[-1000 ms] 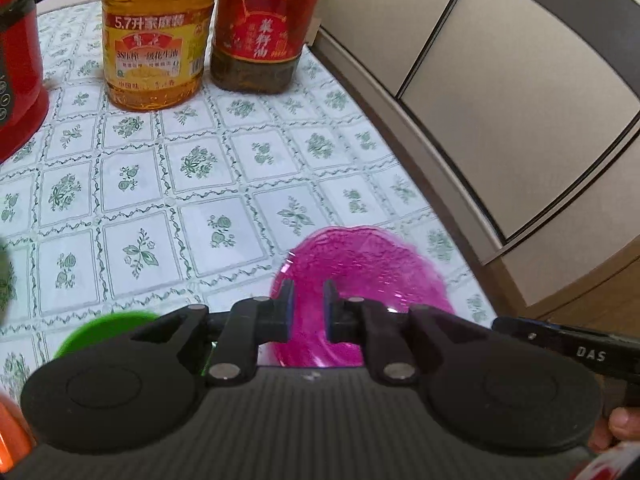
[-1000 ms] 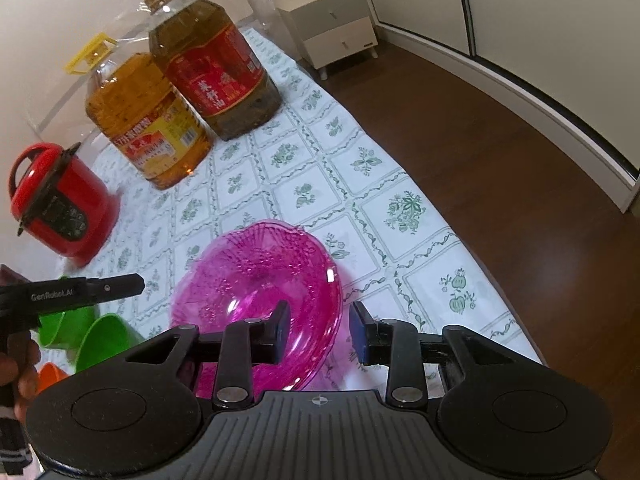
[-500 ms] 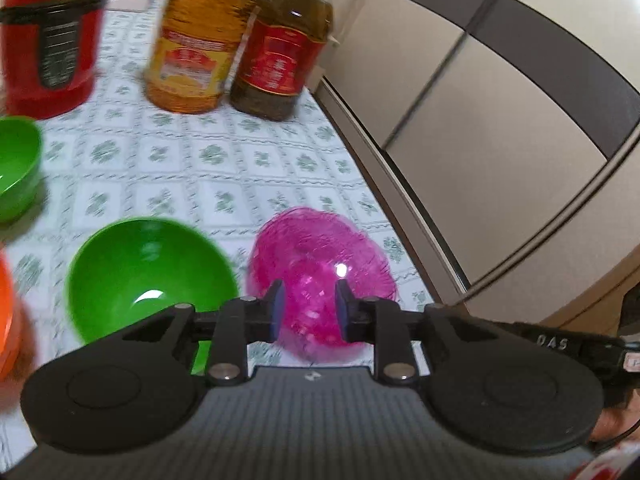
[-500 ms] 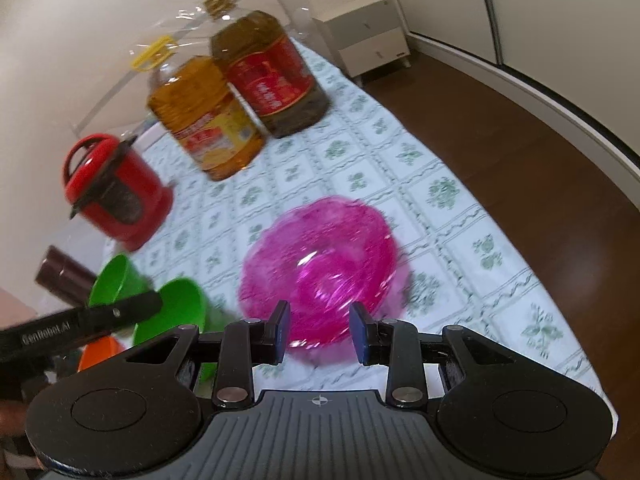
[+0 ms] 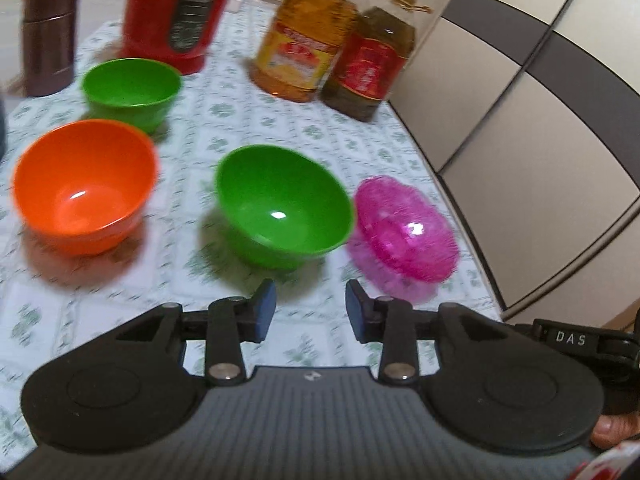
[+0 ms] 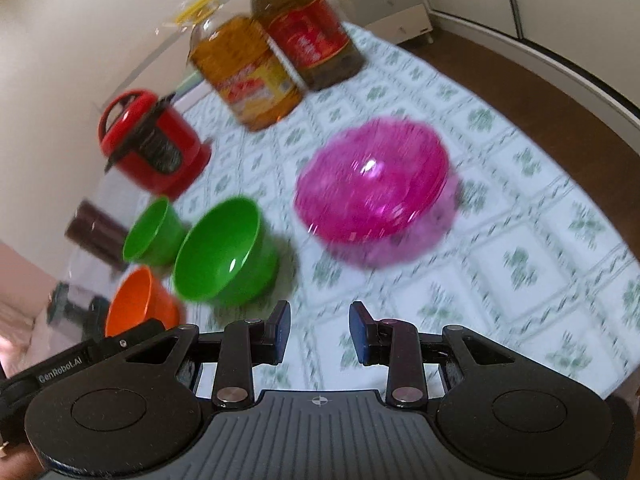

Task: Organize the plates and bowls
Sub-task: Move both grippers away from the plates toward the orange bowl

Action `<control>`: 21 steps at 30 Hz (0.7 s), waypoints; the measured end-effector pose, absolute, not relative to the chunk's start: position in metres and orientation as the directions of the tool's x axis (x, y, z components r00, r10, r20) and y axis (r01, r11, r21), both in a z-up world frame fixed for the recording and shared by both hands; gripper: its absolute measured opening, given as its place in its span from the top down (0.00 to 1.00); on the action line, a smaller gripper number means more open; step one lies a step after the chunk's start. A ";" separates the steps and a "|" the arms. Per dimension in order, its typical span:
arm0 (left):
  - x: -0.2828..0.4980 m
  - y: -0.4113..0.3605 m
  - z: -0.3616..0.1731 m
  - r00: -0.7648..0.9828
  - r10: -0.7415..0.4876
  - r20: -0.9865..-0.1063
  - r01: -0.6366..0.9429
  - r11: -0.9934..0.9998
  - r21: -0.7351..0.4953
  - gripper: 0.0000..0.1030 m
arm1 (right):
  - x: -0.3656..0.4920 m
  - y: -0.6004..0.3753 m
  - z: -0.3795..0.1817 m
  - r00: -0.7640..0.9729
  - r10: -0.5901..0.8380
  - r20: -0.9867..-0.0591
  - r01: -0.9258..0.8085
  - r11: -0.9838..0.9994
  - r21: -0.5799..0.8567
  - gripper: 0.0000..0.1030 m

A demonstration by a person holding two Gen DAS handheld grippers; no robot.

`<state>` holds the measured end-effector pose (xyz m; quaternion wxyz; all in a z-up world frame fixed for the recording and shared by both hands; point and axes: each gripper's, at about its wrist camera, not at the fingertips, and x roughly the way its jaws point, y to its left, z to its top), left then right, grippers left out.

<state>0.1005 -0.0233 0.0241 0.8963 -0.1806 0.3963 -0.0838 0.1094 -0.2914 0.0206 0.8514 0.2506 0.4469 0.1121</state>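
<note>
1. The left gripper (image 5: 307, 307) hangs over the flower-patterned tablecloth (image 5: 192, 312); its jaws stand moderately apart, have just been opening, and have nothing between them
2. The right gripper (image 6: 319, 334) hangs over the same cloth, jaws parted about as far and empty; the left tool's black body shows at 8 o'clock in its view
3. From the left wrist camera, the large green plastic bowl (image 5: 282, 206) stands upright at 12 o'clock, the closest dish to the fingertips
4. The translucent pink textured plastic bowl (image 5: 402, 234) sits at 1 o'clock, just beside the large green bowl and close to the table's edge; whether the two touch is lost in the blur
5. The orange plastic bowl (image 5: 84, 184) stands at 10 o'clock, apart from the large green one
6. The smaller green plastic bowl (image 5: 132, 90) stands beyond the orange bowl at 11 o'clock
7. At the far side, a red electric cooker (image 5: 176, 16) is at 11 o'clock, with a dark brown cylindrical flask (image 5: 50, 38) left of it
8. A yellow-labelled oil bottle (image 5: 306, 48) and a red-labelled oil bottle (image 5: 370, 64) stand side by side at 12 to 1 o'clock
</note>
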 end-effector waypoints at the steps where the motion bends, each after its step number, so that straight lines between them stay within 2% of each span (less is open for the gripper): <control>1: 0.094 -0.018 0.022 0.676 -0.278 -0.683 -0.002 0.925 -0.379 0.67 | 0.106 -0.284 0.019 0.568 0.419 -0.708 0.021 0.853 0.522 0.68; 11: 0.052 0.031 0.006 0.684 -0.159 -0.712 -0.117 0.939 -0.322 0.66 | 0.085 -0.211 0.003 0.486 0.458 -0.744 -0.107 0.877 0.469 0.67; 16: 0.042 0.053 0.003 0.684 -0.119 -0.719 -0.158 0.939 -0.306 0.66 | 0.082 -0.187 -0.001 0.467 0.460 -0.756 -0.146 0.883 0.447 0.57; 21: 0.035 0.065 0.003 0.686 -0.086 -0.723 -0.181 0.942 -0.283 0.66 | 0.080 -0.176 0.001 0.466 0.463 -0.754 -0.161 0.882 0.443 0.54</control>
